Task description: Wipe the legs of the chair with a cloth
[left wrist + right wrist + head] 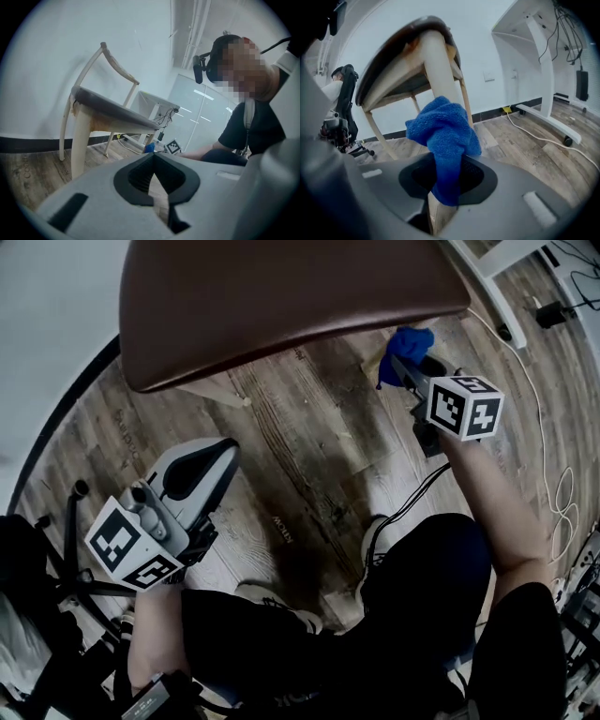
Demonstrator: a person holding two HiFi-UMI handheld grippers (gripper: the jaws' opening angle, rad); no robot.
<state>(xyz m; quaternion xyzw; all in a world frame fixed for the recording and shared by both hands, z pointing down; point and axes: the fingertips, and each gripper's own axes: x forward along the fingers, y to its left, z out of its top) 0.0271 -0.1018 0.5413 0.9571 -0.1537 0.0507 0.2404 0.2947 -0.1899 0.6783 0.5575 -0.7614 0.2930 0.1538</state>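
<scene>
Cloth point(443, 133), soft and light, sits pinched in right tongs point(446, 161) by the rigid chair leg point(438, 70); left tongs point(153, 159) closed, empty.

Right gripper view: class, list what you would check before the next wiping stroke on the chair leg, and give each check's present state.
1. Blue cloth clamped in the right gripper: ok.
2. Cloth bunch faces the chair leg: ok.
3. Cloth touching that leg: cannot tell.
4. Left gripper shut, empty, held away from that leg: ok.
5. White cable lies off to the side of the leg: ok.
</scene>
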